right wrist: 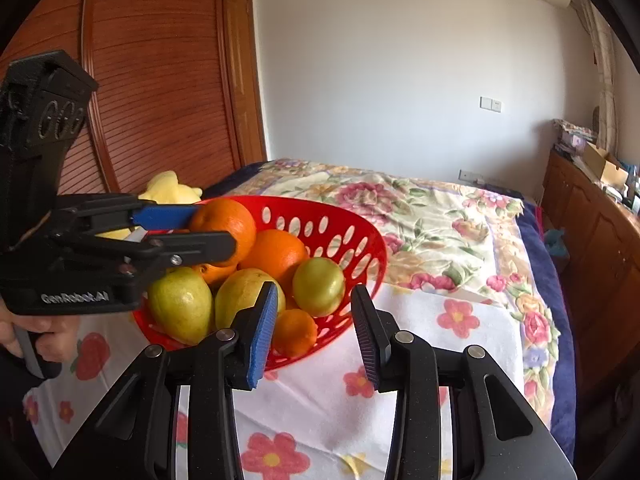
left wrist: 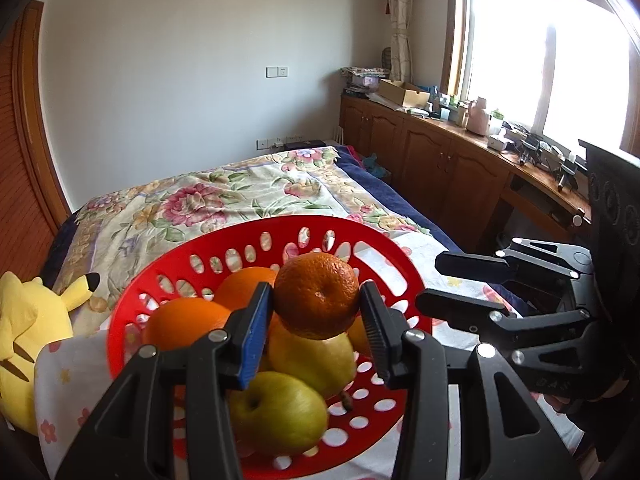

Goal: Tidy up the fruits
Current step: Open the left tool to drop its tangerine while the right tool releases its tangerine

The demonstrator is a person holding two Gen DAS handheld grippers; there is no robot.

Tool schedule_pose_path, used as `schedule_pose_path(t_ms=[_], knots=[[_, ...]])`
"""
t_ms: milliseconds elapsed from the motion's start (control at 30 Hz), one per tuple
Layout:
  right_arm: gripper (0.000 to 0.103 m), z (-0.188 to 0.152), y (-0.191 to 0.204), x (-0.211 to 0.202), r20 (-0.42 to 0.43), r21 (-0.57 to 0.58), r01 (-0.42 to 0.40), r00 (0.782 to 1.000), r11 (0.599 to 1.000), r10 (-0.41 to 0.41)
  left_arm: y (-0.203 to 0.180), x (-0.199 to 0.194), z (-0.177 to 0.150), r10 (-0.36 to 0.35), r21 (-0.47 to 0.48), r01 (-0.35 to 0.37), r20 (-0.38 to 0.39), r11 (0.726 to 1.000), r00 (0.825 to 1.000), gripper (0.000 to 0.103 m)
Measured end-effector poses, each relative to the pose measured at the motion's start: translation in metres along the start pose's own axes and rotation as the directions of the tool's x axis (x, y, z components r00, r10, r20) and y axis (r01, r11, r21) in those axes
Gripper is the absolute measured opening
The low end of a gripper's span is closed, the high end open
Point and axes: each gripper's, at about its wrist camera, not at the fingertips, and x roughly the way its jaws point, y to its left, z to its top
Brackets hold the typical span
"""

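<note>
Placing step: left gripper (left wrist: 316,312) clamping mandarin (left wrist: 316,295) above red basket (left wrist: 132,308); right gripper (right wrist: 314,332) empty, narrow. Next: lower, release.

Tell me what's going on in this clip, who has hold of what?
A person works two handheld grippers over a red basket of fruit on a flower-print cloth on a bed. The left gripper is shut on an orange held above the pile of oranges and yellow-green fruit already in the basket. The right gripper holds nothing; it hangs beside the basket, jaws apart and empty.
</note>
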Motion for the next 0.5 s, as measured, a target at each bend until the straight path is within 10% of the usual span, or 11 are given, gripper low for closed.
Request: schedule_pose_path(t_ms=[500], knots=[[0.039,-0.012,-0.015,-0.007,-0.009,0.038,0.025,1.000,0.999,-0.025,-0.029,0.036,0.008,-0.022,0.010,0.023,-0.065,1.000,0.998,0.046]])
